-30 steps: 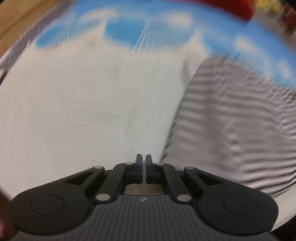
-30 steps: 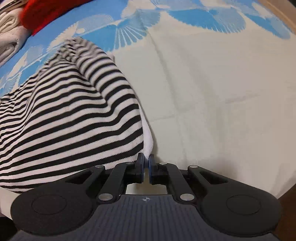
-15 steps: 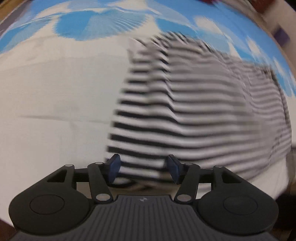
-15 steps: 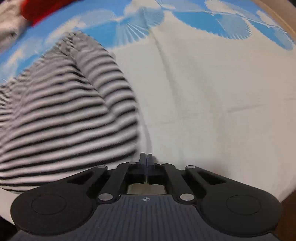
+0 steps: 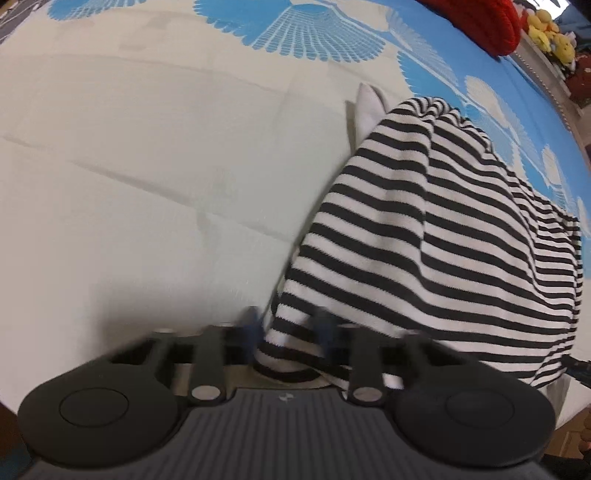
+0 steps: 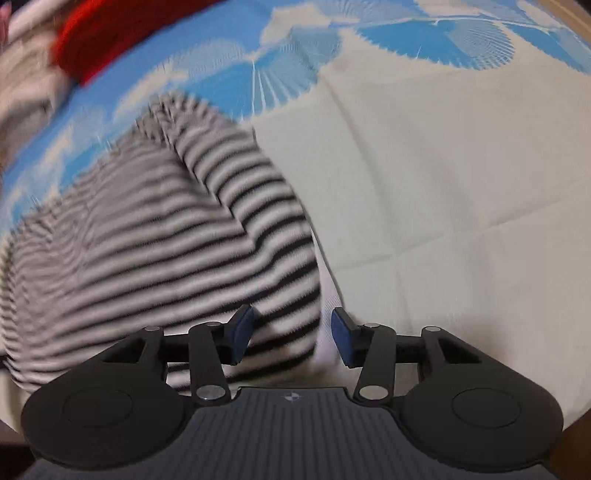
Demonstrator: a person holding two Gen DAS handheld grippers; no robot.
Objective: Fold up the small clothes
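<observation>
A black-and-white striped garment (image 5: 424, 236) lies bunched on a white and blue patterned sheet (image 5: 147, 166). In the left wrist view my left gripper (image 5: 288, 328) is open with a corner of the striped cloth between its blurred jaws. In the right wrist view the same garment (image 6: 166, 229) fills the left half, and my right gripper (image 6: 291, 336) is open around its near right edge, where a white lining shows.
A red knitted item (image 5: 476, 18) lies at the far edge of the sheet; it also shows in the right wrist view (image 6: 110, 33). Yellow soft toys (image 5: 550, 26) sit beyond it. Pale folded cloth (image 6: 22, 85) lies at the far left.
My right gripper has opened from shut at the garment's edge. My left gripper opened half a second ago, has narrowed a little, and its jaws now straddle the striped corner.
</observation>
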